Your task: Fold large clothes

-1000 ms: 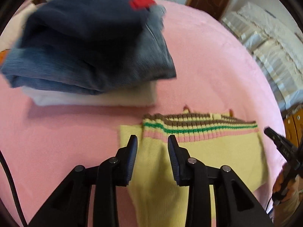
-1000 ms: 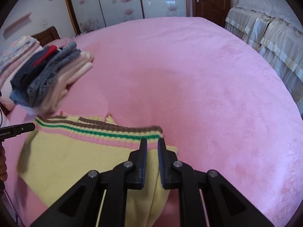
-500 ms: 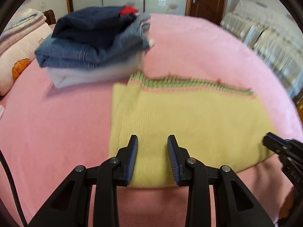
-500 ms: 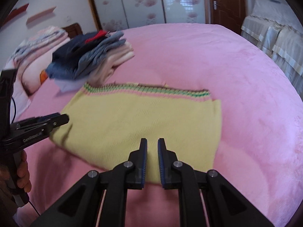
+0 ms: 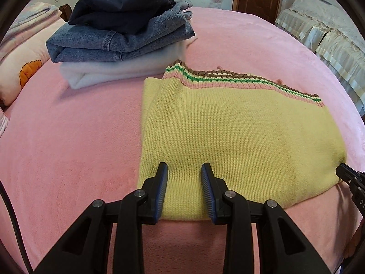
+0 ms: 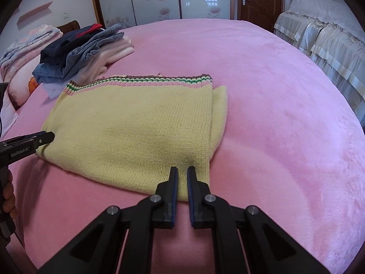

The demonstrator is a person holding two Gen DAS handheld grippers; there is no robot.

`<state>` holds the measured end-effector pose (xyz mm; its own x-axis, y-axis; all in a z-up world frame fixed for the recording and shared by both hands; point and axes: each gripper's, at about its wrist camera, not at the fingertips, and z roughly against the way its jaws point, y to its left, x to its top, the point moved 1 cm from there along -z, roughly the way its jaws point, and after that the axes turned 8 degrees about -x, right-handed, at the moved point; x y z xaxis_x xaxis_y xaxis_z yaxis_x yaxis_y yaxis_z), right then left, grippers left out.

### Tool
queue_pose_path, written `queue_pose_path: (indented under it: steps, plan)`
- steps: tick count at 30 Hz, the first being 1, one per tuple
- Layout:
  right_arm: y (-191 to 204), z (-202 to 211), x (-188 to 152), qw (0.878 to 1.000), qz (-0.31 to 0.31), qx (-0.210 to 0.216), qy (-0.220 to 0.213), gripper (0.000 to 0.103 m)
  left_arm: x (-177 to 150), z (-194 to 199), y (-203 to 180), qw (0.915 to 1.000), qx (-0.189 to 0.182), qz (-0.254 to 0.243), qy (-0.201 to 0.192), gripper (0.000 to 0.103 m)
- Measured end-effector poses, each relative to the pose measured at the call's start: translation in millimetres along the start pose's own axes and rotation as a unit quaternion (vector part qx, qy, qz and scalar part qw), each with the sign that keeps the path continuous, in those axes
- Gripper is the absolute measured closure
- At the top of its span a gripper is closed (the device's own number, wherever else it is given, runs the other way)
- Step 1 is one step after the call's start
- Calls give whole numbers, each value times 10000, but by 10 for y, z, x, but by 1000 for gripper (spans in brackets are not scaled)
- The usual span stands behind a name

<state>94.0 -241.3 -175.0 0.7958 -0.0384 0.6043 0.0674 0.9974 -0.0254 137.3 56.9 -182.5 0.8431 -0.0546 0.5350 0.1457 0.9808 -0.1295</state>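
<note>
A yellow knit sweater (image 5: 228, 132) with a pink, green and brown striped hem lies folded flat on the pink bed; it also shows in the right wrist view (image 6: 136, 125). My left gripper (image 5: 184, 171) is open and empty, hovering over the sweater's near left edge. My right gripper (image 6: 182, 174) has its jaws a narrow gap apart with nothing between them, above the sweater's near right corner. The right gripper's tip shows in the left wrist view (image 5: 349, 178); the left gripper's tip shows in the right wrist view (image 6: 34, 139).
A stack of folded clothes (image 5: 123, 34), dark blue, denim and white, sits on the pink blanket (image 5: 68, 137) behind the sweater; it shows too in the right wrist view (image 6: 84, 50). Pillows (image 5: 20, 68) lie at left. A draped sofa (image 6: 330, 41) stands at right.
Both grippers have drawn back toward me from the striped hem to the sweater's near edge. The sweater now lies flat and released.
</note>
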Motion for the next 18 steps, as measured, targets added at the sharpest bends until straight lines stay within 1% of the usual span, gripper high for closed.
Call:
queue_pose_path:
  steps: [5,8,10,12,14,18]
  plan:
    - [10,-22,27,9999,-65,1,138,96,15,7,13,10000,-77,-18,48,73]
    - [5,-22,29,9998,-105,19,186,96,31,16,21,9998,-150,-35,128,70]
    - [22,-15,31,9997,-122,5,206,93,46,28,25,9995,-231,-16,196,64]
    - [53,-1,39,9996,-122,-73,238,93,59,61,22,9990,-359,39,254,52]
    - [77,19,47,9995,-139,-125,256,93,67,105,-5,9988,-379,54,292,47]
    - [116,93,56,9993,-202,-116,307,93,72,230,-67,9986,-411,66,337,40]
